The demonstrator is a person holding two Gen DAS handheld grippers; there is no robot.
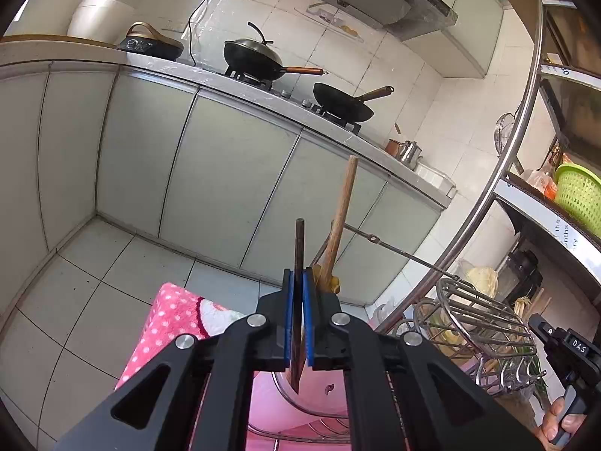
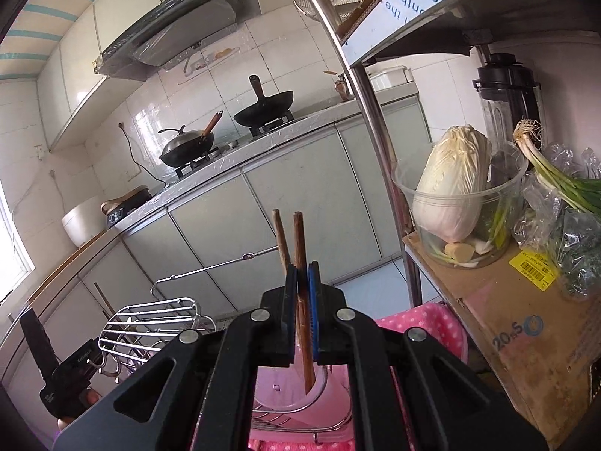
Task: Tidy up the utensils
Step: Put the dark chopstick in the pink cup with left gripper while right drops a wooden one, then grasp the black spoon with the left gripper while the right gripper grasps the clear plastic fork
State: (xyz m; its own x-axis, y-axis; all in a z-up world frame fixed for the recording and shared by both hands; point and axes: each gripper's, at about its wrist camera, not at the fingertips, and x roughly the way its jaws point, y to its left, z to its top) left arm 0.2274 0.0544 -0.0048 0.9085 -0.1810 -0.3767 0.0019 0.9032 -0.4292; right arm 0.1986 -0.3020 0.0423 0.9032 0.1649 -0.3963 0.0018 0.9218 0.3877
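Note:
My left gripper (image 1: 299,289) is shut on a dark flat utensil (image 1: 299,255), held upright between the blue pads, its lower tip over a pink cup (image 1: 311,394). A wooden spoon handle (image 1: 343,218) with a yellowish end rises just right of the pads. My right gripper (image 2: 302,282) is shut on two brown wooden chopsticks (image 2: 298,240), held upright with their lower ends in a pink cup (image 2: 323,402). A wire utensil rack shows to the right in the left wrist view (image 1: 473,323) and to the left in the right wrist view (image 2: 150,323).
A pink dotted cloth (image 1: 176,312) lies under the cup. A steel shelf post (image 2: 372,120) stands close by. The shelf holds a cabbage in a clear tub (image 2: 458,195), scallions (image 2: 556,176) and a cardboard box (image 2: 526,323). Woks (image 1: 255,56) sit on the stove counter across the floor.

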